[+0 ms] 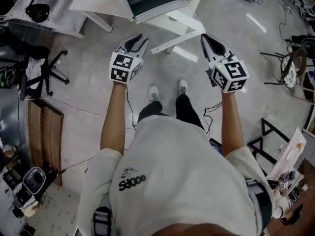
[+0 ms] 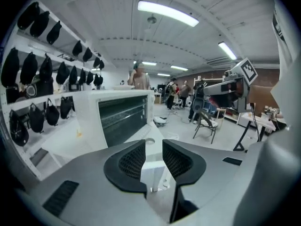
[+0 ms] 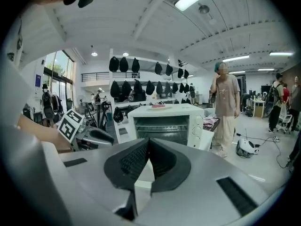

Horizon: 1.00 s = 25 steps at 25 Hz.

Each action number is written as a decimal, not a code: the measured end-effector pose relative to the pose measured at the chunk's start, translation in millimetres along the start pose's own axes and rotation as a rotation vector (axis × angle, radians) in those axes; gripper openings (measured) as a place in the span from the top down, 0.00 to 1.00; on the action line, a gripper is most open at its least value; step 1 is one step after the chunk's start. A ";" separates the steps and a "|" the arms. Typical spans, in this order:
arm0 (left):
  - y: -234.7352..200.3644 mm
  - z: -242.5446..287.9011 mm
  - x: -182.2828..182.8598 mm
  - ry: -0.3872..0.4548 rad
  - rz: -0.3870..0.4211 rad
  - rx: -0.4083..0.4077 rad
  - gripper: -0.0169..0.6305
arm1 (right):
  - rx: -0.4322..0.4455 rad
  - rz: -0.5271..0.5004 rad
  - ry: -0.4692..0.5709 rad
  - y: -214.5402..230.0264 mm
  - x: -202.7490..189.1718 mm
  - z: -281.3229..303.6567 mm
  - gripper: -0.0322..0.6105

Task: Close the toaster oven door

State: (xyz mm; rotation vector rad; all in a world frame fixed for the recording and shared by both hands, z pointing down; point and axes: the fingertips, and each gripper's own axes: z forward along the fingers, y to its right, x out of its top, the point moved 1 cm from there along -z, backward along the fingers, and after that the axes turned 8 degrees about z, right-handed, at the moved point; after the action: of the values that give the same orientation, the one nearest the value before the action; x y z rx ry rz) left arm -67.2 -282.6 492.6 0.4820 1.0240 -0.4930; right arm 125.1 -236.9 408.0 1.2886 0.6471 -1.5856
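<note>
A white toaster oven (image 1: 158,0) stands on a white table (image 1: 98,1) at the top of the head view. Its dark cavity with wire racks faces me, uncovered, in the left gripper view (image 2: 123,120) and the right gripper view (image 3: 162,125). The lowered door is mostly hidden behind the jaws. My left gripper (image 1: 138,39) hangs in the air short of the oven, open, nothing between its pads (image 2: 154,147). My right gripper (image 1: 209,38) is level with it to the right, also short of the oven. Its pads meet at the tips, holding nothing (image 3: 148,144).
A black office chair (image 1: 49,73) and a wooden board (image 1: 44,132) are on the left, a black stand (image 1: 290,68) on the right. A shelf of black headgear (image 2: 47,69) runs beside the oven. A person (image 3: 226,102) stands behind it, by a folding chair (image 2: 207,124).
</note>
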 end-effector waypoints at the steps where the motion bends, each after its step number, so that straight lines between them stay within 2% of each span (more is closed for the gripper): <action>1: 4.3 5.9 -11.6 -0.025 -0.025 0.002 0.78 | 0.019 0.010 -0.007 3.6 -5.1 5.8 0.94; 6: 22.0 21.2 -72.8 -0.142 -0.144 -0.001 0.71 | 0.146 0.035 -0.108 -1.2 -40.6 43.5 0.94; 10: 29.5 44.3 -111.1 -0.181 -0.223 -0.004 0.69 | 0.187 0.009 -0.192 7.9 -64.9 63.5 0.94; 14: 53.0 60.0 -158.7 -0.220 -0.306 -0.027 0.68 | 0.194 -0.024 -0.270 16.5 -92.1 65.8 0.94; 20: 64.1 97.0 -215.9 -0.245 -0.356 -0.026 0.68 | 0.164 -0.016 -0.330 39.1 -123.5 70.8 0.94; 23: 58.4 114.8 -226.2 -0.211 -0.376 0.015 0.68 | 0.143 0.002 -0.342 52.5 -134.6 70.1 0.94; 25: 55.7 121.8 -222.5 -0.176 -0.362 0.031 0.68 | 0.129 0.012 -0.348 58.4 -140.8 67.2 0.94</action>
State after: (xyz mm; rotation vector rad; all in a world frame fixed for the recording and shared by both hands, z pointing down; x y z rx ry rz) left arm -47.6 -274.9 751.4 0.2735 0.9366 -0.8594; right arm 146.5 -269.2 570.1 1.0667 0.3236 -1.8100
